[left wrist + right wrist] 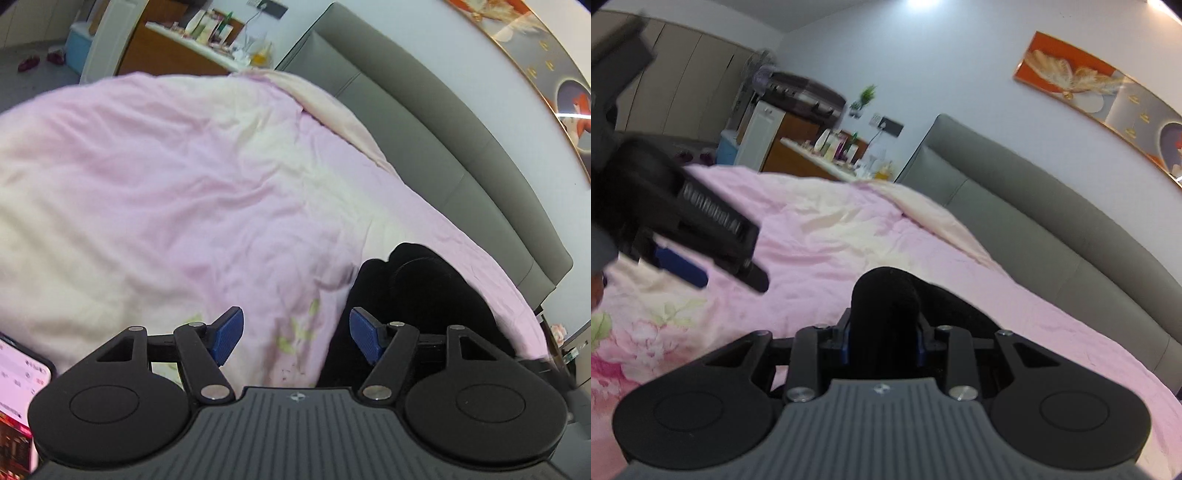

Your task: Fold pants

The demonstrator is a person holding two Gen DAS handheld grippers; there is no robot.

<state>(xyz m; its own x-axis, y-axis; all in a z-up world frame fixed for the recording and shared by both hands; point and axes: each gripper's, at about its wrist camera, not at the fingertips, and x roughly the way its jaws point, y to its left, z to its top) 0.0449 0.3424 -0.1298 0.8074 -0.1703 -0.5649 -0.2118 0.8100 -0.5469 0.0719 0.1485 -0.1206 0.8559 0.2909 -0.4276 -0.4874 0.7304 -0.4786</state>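
black fabric bunched in the right gripper (pixel 884 345), pads clamped on the pants (pixel 886 295)
blue-padded left gripper (pixel 296 338) hangs with jaws apart and empty; in its view the pants (pixel 417 295) lie at lower right on the pink duvet (pixel 184 184), running up toward the grey headboard (pixel 424 129), nearer the right gripper

pants (pixel 413 295): on the bed (pixel 184 184), near the headboard (pixel 443 155)
worktop (pixel 820 155): behind the bed
picture (pixel 1108 96): above the headboard
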